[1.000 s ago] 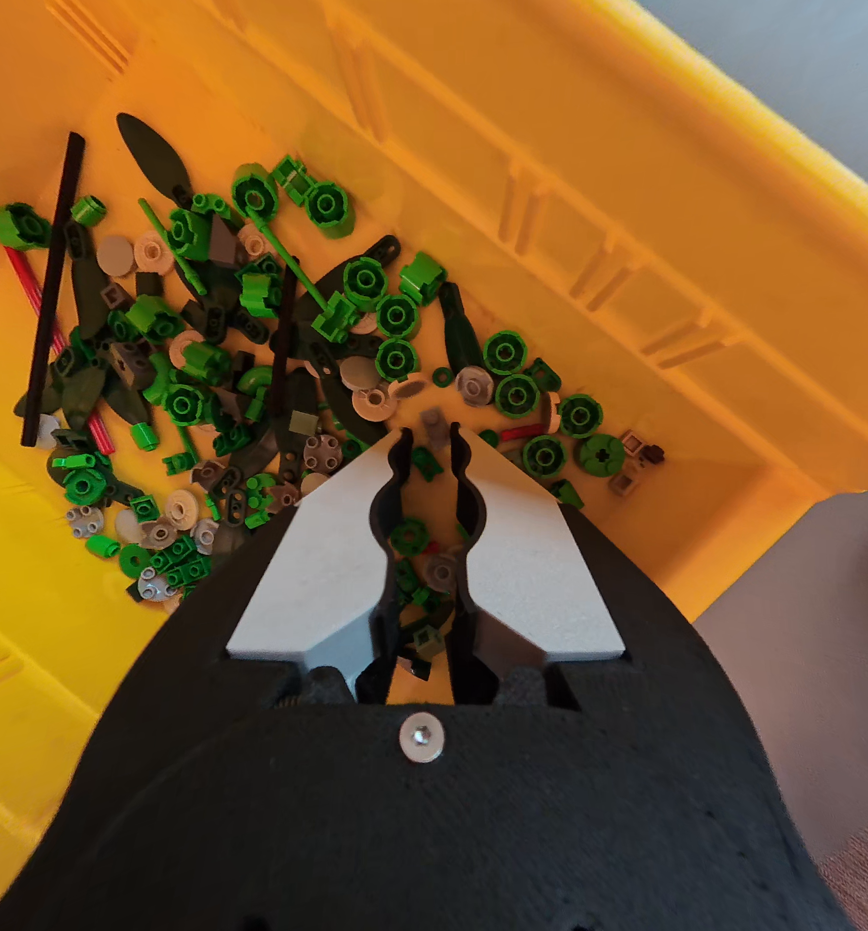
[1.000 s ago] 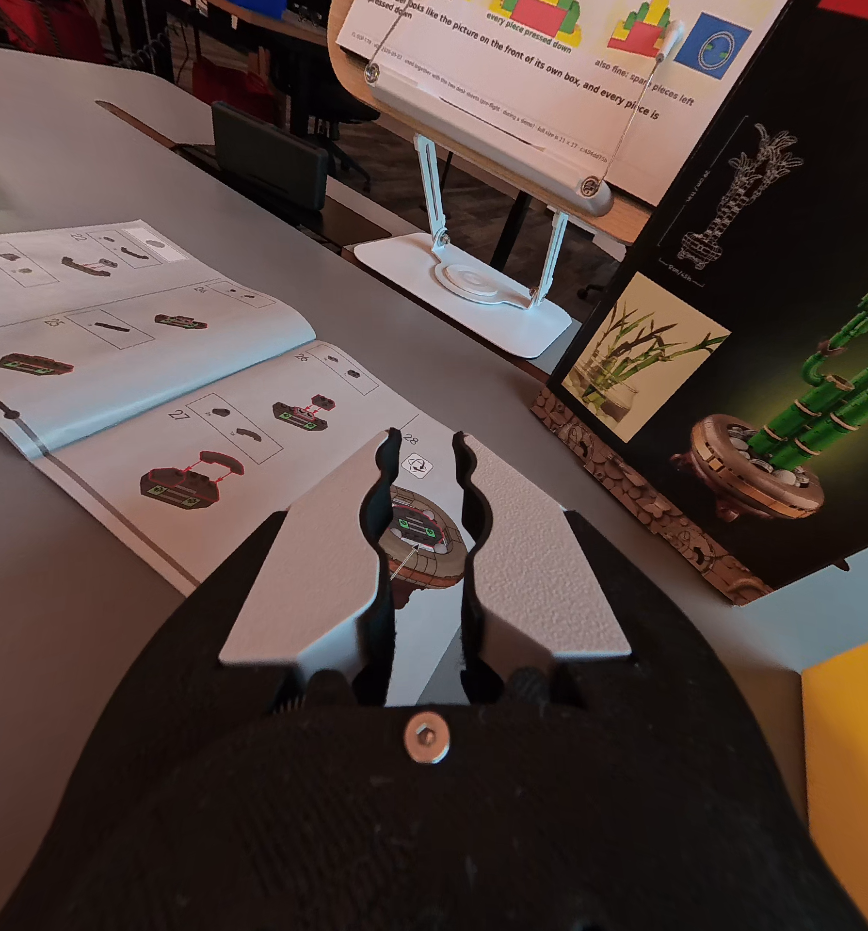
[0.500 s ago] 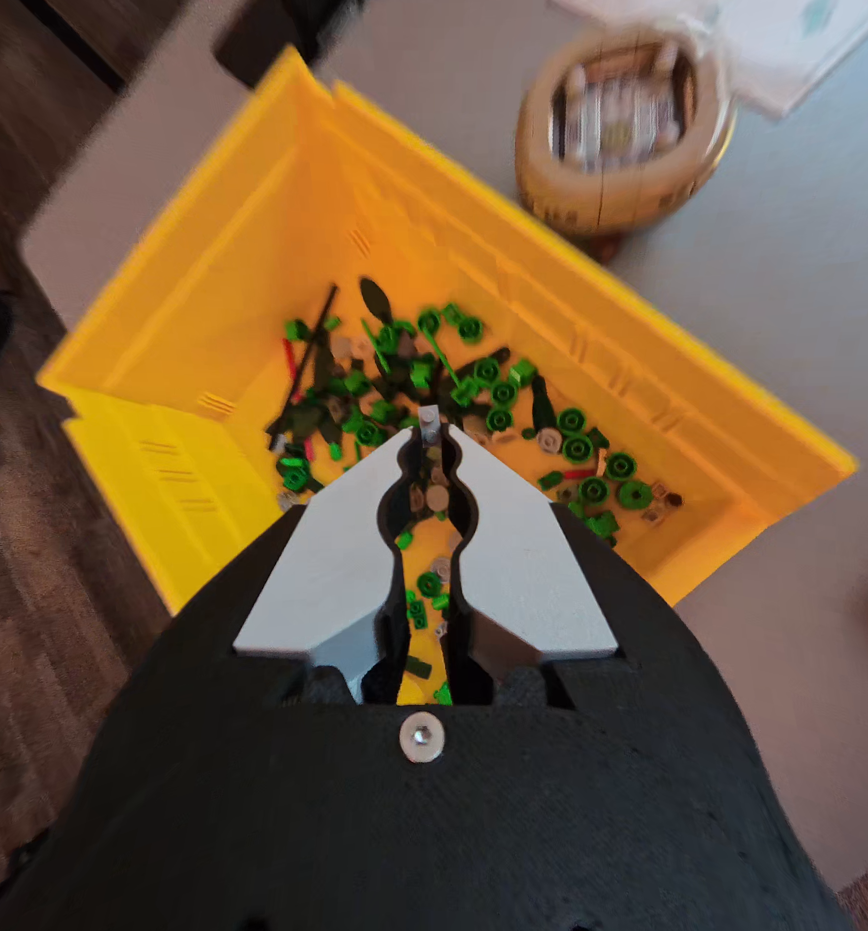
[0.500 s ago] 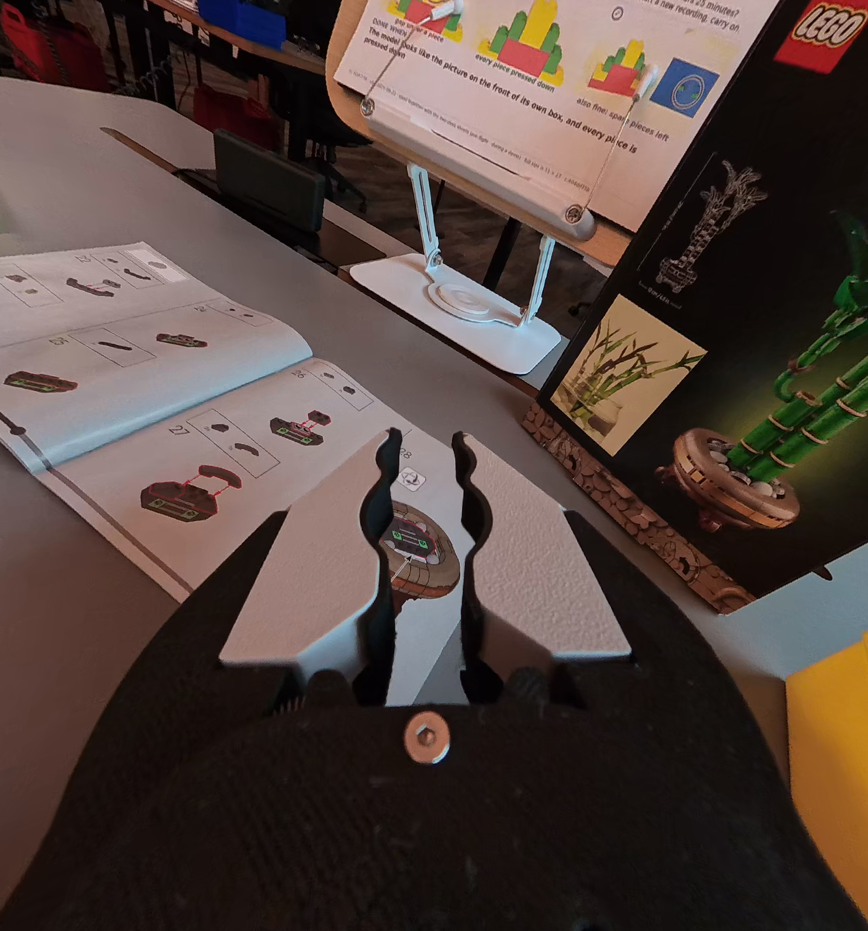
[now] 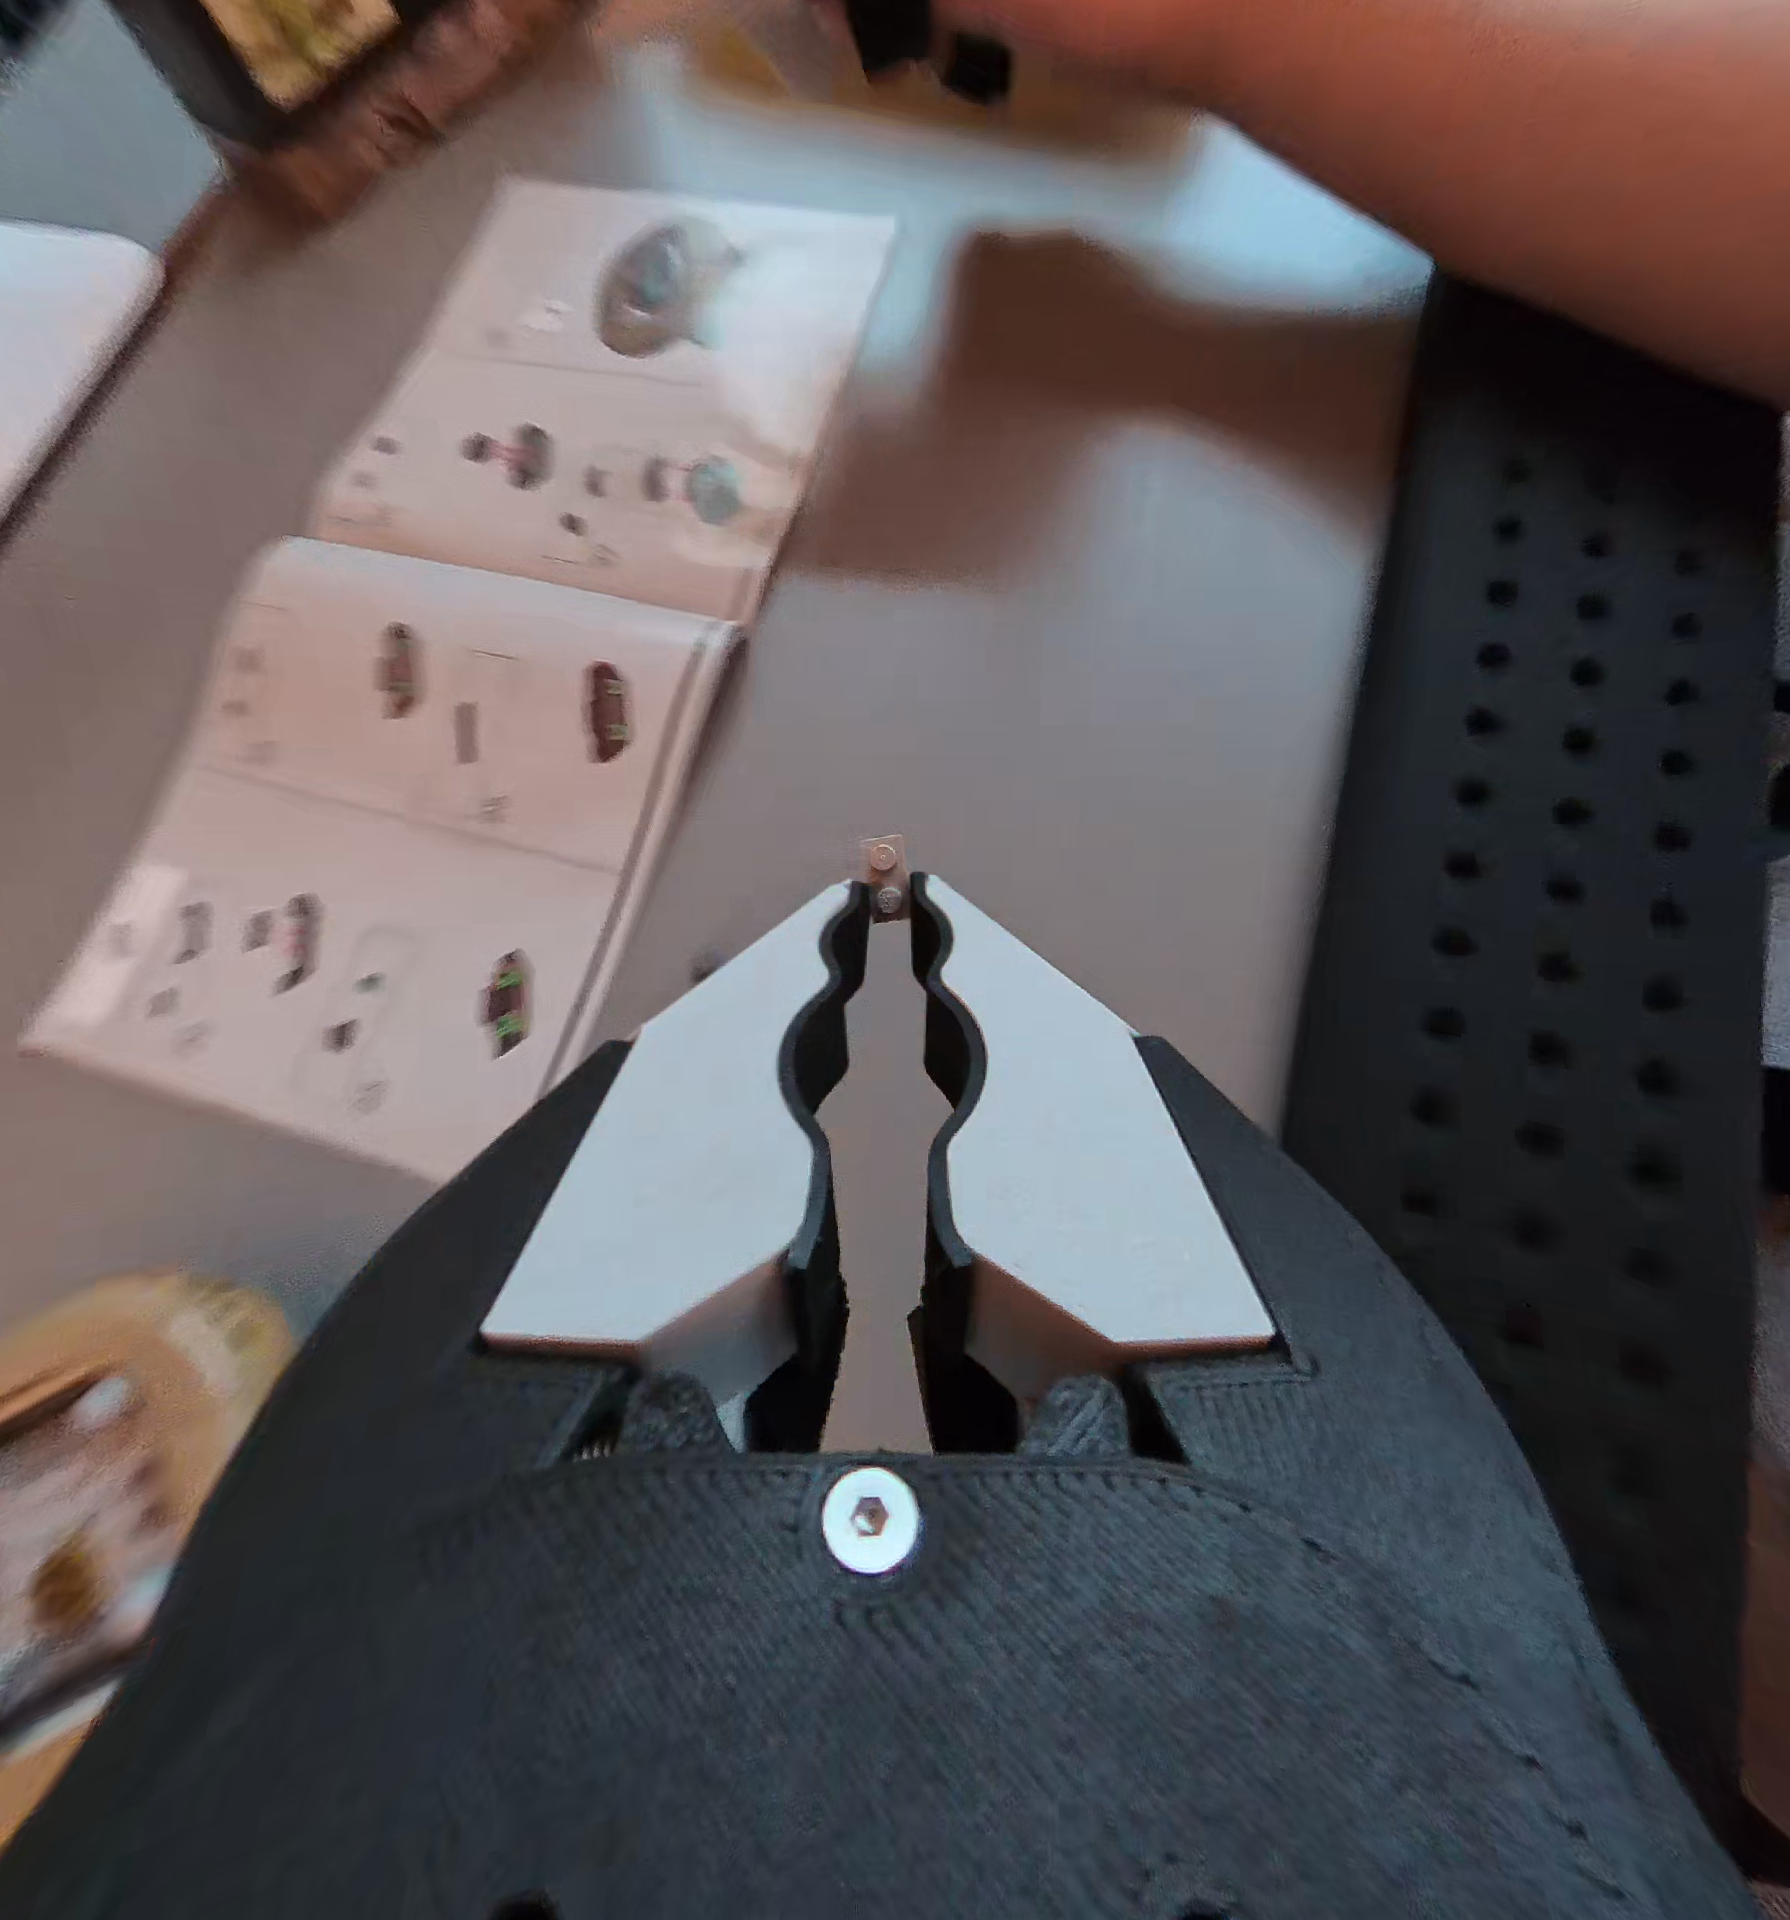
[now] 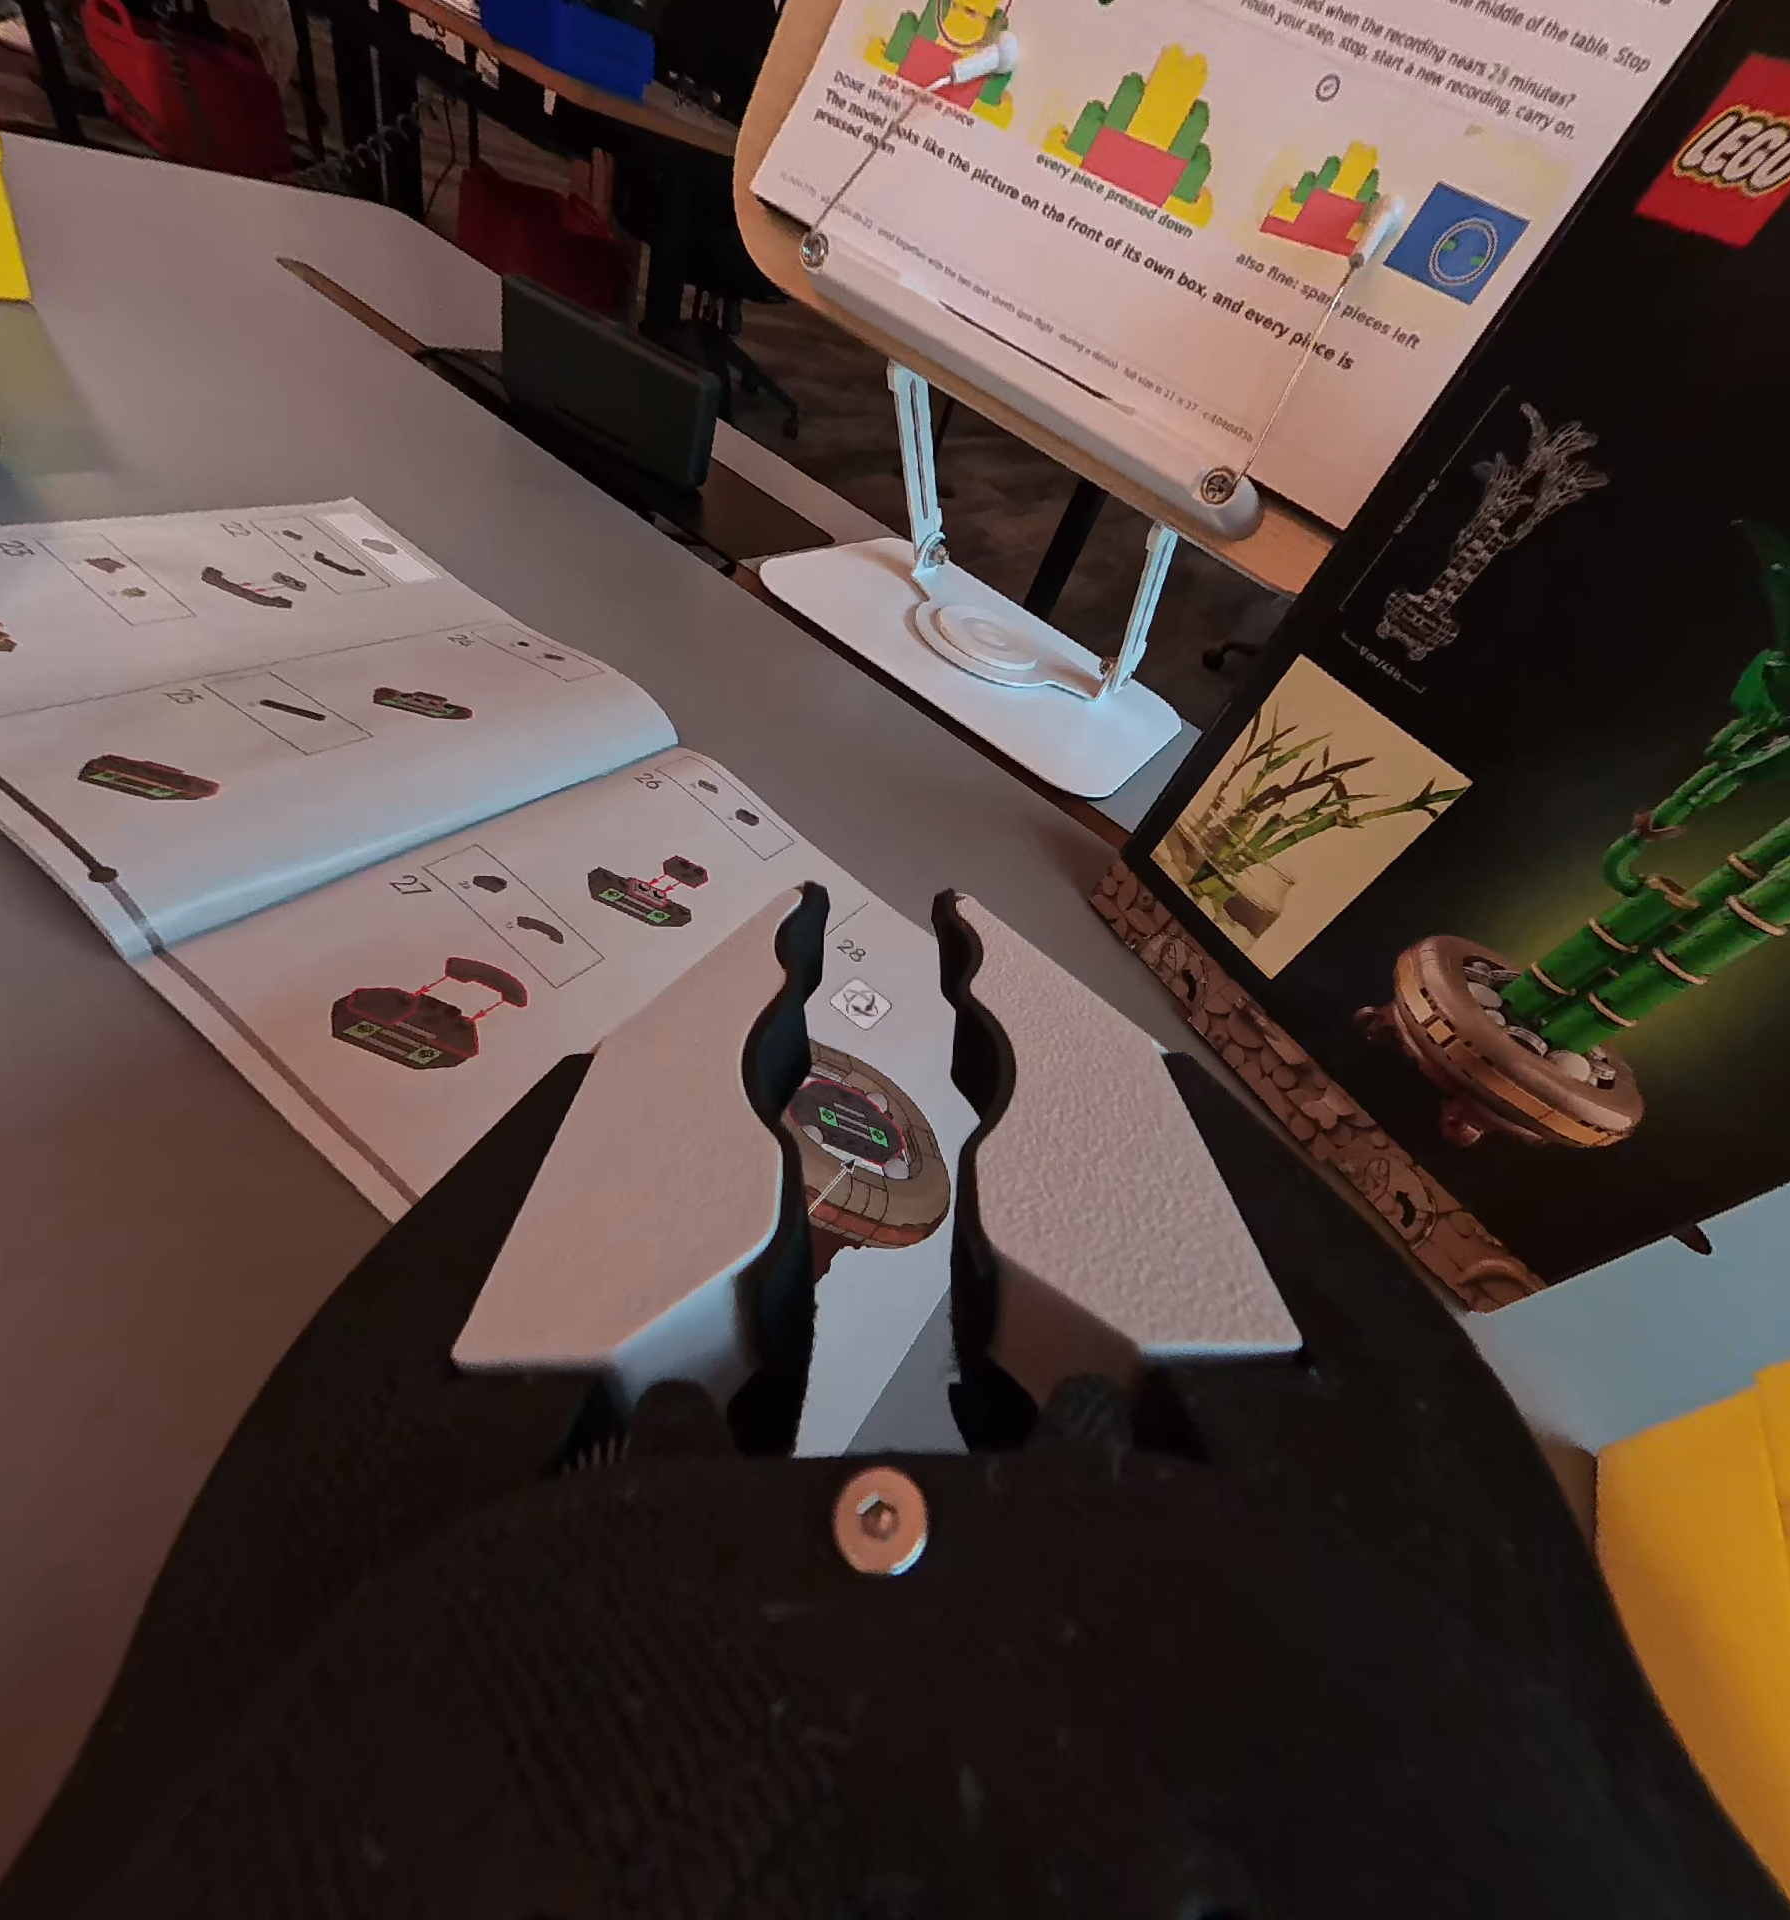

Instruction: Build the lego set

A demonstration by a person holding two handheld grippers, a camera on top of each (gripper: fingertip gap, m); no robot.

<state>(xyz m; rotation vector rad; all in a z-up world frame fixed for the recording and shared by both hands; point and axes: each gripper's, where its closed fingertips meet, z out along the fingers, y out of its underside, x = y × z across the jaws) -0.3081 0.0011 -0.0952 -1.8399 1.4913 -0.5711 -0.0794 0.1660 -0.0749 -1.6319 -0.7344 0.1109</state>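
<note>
My left gripper (image 5: 884, 896) is shut on a small grey studded Lego plate (image 5: 883, 871) that sticks out past its fingertips, held above the grey table. The open instruction booklet (image 5: 475, 727) lies left of it. A round tan Lego base (image 5: 49, 1486), partly built, sits blurred at the lower left. My right gripper (image 6: 873, 904) is open and empty, hovering over the booklet (image 6: 371, 831), with the booklet's picture of the round base showing between its jaws.
The black set box (image 6: 1597, 779) stands upright at the right. A white stand (image 6: 1005, 644) holds a printed sheet behind the booklet. A yellow bin edge (image 6: 1743, 1558) shows at the lower right. A person's forearm (image 5: 1493, 177) and a black perforated chair back (image 5: 1556, 831) are at the right.
My left gripper closed on the grey plate in the yellow bin, lifted out and swung over the table beside the booklet. My right gripper stayed open and barely shifted.
</note>
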